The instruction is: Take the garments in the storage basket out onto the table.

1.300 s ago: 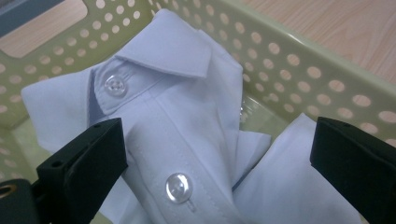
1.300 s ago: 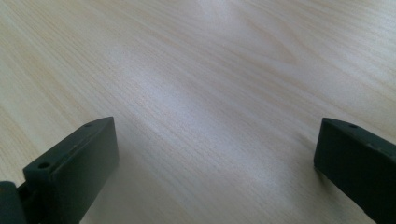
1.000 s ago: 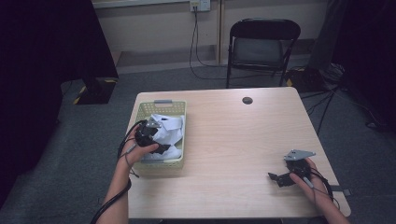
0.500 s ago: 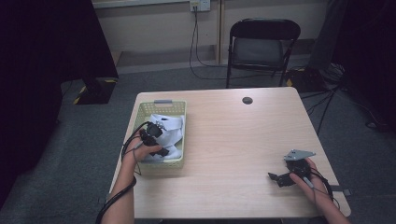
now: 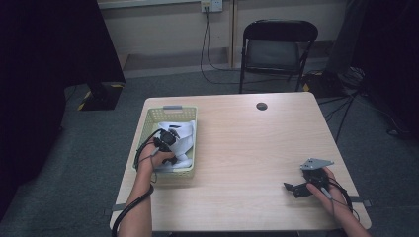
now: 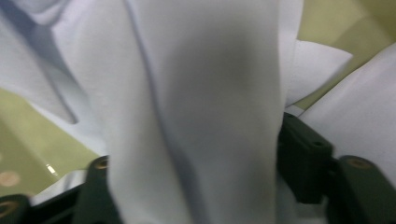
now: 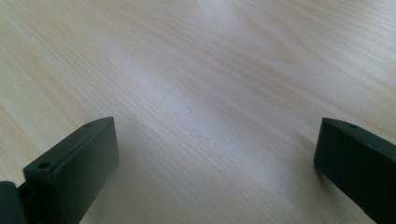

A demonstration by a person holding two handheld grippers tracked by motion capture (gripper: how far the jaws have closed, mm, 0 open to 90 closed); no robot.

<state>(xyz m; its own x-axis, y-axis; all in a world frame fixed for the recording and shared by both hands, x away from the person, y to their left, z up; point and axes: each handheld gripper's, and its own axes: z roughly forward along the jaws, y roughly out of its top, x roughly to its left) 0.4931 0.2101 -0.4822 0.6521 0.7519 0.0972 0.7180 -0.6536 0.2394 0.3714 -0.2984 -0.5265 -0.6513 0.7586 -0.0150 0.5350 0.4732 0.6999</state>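
A pale yellow-green basket [image 5: 148, 123] sits on the left part of the wooden bench [image 5: 237, 148]. It has holes in its walls and a grey handle at its far end. Inside it lies a heap of white cloth [image 5: 185, 140], which covers most of the bottom.

The left hand-held gripper [image 5: 167, 138] is down inside the basket, right on top of the cloth. The left hand [image 5: 160, 157] holds it from the near end of the basket, and a black cable loops over the basket's left wall beside the wrist. In the left gripper view a thick fold of the white cloth [image 6: 205, 112] stands up between the two black jaws. The jaws press on it from both sides, so this hand-held gripper is holding the cloth. Behind the fold you can see bits of the basket's [image 6: 28, 140] yellow-green floor and more white cloth around it.

The right hand-held gripper [image 5: 295, 190] is well apart from the basket, low over the near right part of the bench. The right hand [image 5: 323, 187] holds it, and a grey three-cornered plate sits on top. Its jaws point left, toward the basket side. In the right gripper view the jaws are spread wide, with bare wood [image 7: 210, 93] between them and nothing held.

A small dark round thing [image 5: 262, 106] lies on the bench, far beyond both hand-held grippers. A black folding chair [image 5: 276, 49] stands on the floor past the bench.
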